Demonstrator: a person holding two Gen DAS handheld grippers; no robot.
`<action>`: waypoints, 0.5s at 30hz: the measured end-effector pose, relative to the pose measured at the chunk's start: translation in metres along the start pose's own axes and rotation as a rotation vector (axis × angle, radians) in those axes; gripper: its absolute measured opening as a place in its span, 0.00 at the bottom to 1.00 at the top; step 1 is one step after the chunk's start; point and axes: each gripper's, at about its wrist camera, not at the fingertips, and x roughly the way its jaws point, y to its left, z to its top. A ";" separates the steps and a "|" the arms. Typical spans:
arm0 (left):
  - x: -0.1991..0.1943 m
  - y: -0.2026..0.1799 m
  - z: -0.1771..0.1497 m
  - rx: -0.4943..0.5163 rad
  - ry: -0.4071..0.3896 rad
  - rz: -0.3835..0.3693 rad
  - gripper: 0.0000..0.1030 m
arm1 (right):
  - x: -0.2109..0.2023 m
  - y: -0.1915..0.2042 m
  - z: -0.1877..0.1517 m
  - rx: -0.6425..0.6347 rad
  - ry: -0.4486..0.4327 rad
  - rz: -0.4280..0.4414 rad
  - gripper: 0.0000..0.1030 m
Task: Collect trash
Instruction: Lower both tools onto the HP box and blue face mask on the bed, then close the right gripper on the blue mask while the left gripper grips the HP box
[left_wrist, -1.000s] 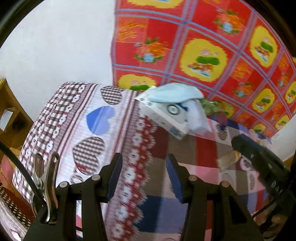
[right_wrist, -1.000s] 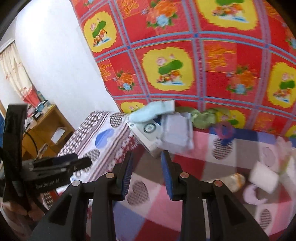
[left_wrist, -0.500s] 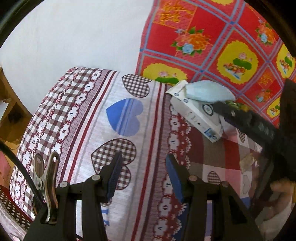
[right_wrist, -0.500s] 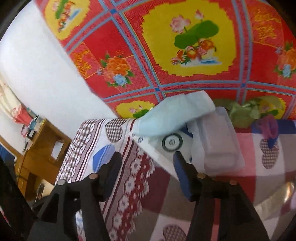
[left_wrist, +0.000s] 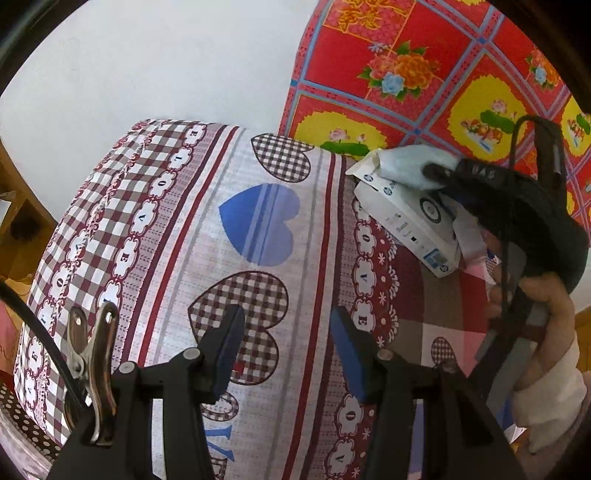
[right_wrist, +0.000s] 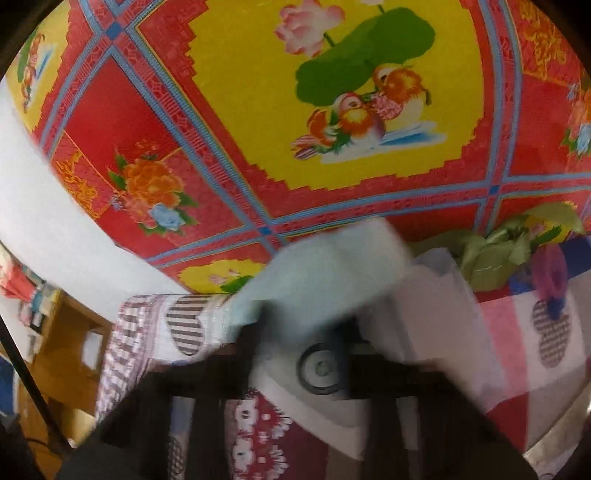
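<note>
The left gripper (left_wrist: 284, 350) sits at the bottom of the left wrist view with its blue-padded fingers spread wide, holding nothing, above the heart-patterned bedspread (left_wrist: 221, 229). The right gripper (left_wrist: 434, 173), held in a hand (left_wrist: 546, 332) at the right edge of that view, reaches toward the upper right, its tip at the pale blue tissue (left_wrist: 413, 166); whether its fingers are spread or pinching is unclear, as the right wrist view is blurred. The tissue lies on a white printed carton (left_wrist: 410, 221), whose long axis runs from upper left to lower right, against the red floral cloth (left_wrist: 424, 74).
</note>
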 end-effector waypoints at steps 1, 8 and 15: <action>0.001 -0.002 0.001 0.004 0.001 -0.004 0.50 | -0.003 -0.002 0.000 -0.007 -0.007 -0.009 0.12; 0.005 -0.020 0.008 0.031 0.004 -0.027 0.50 | -0.037 -0.016 -0.003 -0.116 -0.060 -0.113 0.07; 0.007 -0.050 0.022 0.055 -0.002 -0.063 0.50 | -0.074 -0.044 -0.010 -0.153 -0.086 -0.149 0.07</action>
